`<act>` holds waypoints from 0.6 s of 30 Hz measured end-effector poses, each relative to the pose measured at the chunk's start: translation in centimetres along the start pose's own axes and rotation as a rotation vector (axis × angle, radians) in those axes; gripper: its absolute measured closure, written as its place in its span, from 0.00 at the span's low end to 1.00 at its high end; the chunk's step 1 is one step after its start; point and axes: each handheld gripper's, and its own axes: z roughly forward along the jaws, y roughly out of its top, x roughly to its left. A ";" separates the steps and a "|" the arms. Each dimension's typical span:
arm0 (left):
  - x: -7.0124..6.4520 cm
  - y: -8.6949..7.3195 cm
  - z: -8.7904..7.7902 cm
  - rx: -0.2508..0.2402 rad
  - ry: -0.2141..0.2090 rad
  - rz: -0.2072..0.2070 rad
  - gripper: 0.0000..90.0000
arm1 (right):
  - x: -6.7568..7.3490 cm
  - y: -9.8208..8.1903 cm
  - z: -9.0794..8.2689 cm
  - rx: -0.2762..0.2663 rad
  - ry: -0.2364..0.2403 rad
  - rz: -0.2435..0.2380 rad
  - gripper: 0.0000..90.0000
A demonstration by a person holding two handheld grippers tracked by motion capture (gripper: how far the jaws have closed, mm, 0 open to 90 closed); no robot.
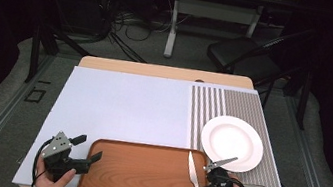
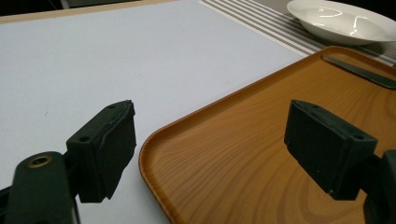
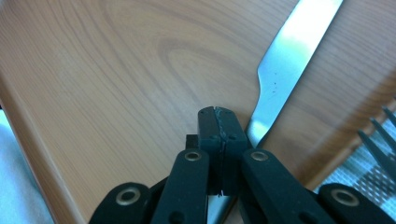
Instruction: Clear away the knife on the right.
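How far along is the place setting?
Done: plate and fork sit on the striped mat. In hand: right gripper, jaws shut, over the knife on the wooden tray. Left gripper open at the tray's corner. Left: knife onto the mat.

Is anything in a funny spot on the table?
Yes: the knife lies on the wooden tray, off the striped placemat where the plate sits. A fork lies on the mat past the tray's edge.

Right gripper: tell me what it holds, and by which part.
The right gripper is shut on the knife, gripping its handle just below the blade, above the wooden tray.
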 end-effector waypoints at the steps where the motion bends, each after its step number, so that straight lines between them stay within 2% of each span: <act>1: 0.0 0.0 0.0 0.000 -0.001 -0.001 0.19 | 0.0 -0.1 -0.1 0.004 -0.001 0.001 1.00; 3: 0.0 0.0 0.0 0.001 0.000 0.001 0.19 | -0.1 -0.2 -0.4 0.025 -0.005 0.014 1.00; 5: 0.0 0.0 0.0 0.001 0.000 0.002 0.19 | -0.3 -0.4 -0.5 0.014 -0.007 0.017 1.00; 6: 0.0 0.0 0.0 0.001 0.000 0.003 0.19 | -0.3 -0.6 -0.4 -0.016 -0.007 0.026 1.00; 12: 0.0 0.0 0.1 0.000 -0.004 0.001 0.19 | -0.4 -0.9 -0.6 -0.006 0.001 0.051 1.00; 15: 0.0 0.0 0.0 0.000 -0.004 0.002 0.19 | -0.4 -0.9 -0.6 -0.017 -0.003 0.022 1.00; 17: 0.0 0.0 0.0 0.000 0.001 0.002 0.19 | -0.5 -1.0 -0.6 -0.046 0.014 0.012 1.00; 18: 0.0 0.0 -0.1 0.000 0.002 0.001 0.19 | -0.6 -0.9 -0.7 -0.044 0.021 0.003 1.00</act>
